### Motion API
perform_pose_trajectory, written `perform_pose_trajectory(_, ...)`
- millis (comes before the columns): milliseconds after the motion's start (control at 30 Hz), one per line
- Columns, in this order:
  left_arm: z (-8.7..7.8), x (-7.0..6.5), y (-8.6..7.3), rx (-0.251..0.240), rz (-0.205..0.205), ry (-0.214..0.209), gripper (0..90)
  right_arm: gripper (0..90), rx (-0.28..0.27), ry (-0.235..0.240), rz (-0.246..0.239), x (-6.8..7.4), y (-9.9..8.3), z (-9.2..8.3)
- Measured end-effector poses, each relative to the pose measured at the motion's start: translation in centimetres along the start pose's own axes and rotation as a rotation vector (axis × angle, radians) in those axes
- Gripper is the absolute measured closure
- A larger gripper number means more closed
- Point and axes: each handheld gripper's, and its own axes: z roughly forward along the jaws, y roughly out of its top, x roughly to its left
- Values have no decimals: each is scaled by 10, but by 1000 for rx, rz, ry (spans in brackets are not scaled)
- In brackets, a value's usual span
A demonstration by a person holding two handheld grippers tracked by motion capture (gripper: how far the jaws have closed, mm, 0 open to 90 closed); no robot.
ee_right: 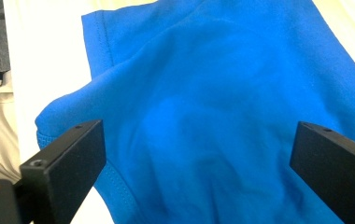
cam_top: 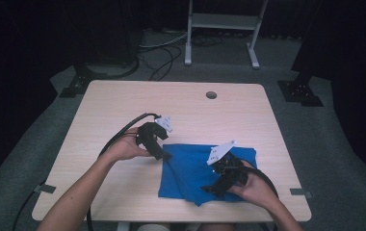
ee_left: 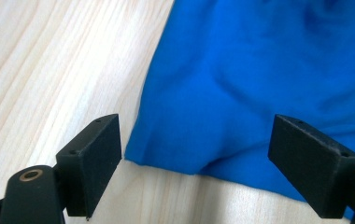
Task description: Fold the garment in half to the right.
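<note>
High view: blue garment (cam_top: 190,171) bunched flat on the table's (cam_top: 123,96) near right part, grippers flanking.
Left gripper (ee_left: 196,158) released wide at the hem corner; right gripper (ee_right: 196,172) spread over cloth, probably lining up a fold.

Bright blue cloth (cam_top: 190,168), folded and rumpled, flat on the table's near right part.

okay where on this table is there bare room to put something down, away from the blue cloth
The far half of the table is bare wood, from the blue cloth up to the round hole near the far edge. The near left corner, beside the left forearm, is free too. It is crowded near right, where the left gripper and right gripper work at the cloth.
</note>
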Motion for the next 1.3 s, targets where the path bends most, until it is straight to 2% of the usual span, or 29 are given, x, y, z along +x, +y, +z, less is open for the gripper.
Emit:
perform_pose_trajectory(133, -1, 4, -1, 46, 18, -9, 167, 35, 4, 3, -5, 2, 2, 2)
perform_pose_trajectory(233, -5, 7, -3, 35, 29, -16, 167, 36, 8, 5, -6, 3, 4, 4)
perform_pose_trajectory(333, -8, 10, -3, 84, 38, -8, 167, 35, 11, 7, -8, 4, 6, 6)
perform_pose_trajectory(500, -19, 16, -1, 94, 56, -6, 167, 36, 14, 13, -14, 7, 10, 9)
perform_pose_trajectory(533, -20, 16, -1, 82, 54, -8, 167, 35, 15, 16, -15, 8, 11, 9)
perform_pose_trajectory(633, -25, 19, 1, 101, 65, -16, 167, 36, 13, 20, -19, 11, 15, 11)
perform_pose_trajectory(700, -28, 21, 1, 93, 72, -26, 167, 36, 16, 23, -25, 14, 18, 13)
perform_pose_trajectory(767, -30, 22, 1, 96, 69, -36, 167, 36, 13, 27, -30, 17, 21, 14)
perform_pose_trajectory(933, -33, 24, 4, 101, 96, -46, 167, 35, 12, 37, -48, 24, 29, 19)
perform_pose_trajectory(1033, -32, 25, 5, 79, 98, -63, 167, 36, 7, 43, -49, 27, 33, 22)
perform_pose_trajectory(1133, -29, 26, 6, 106, 112, -67, 167, 36, -4, 50, -51, 29, 37, 24)
perform_pose_trajectory(1300, -22, 28, 6, 107, 121, -86, 167, 36, -6, 56, -59, 33, 42, 28)
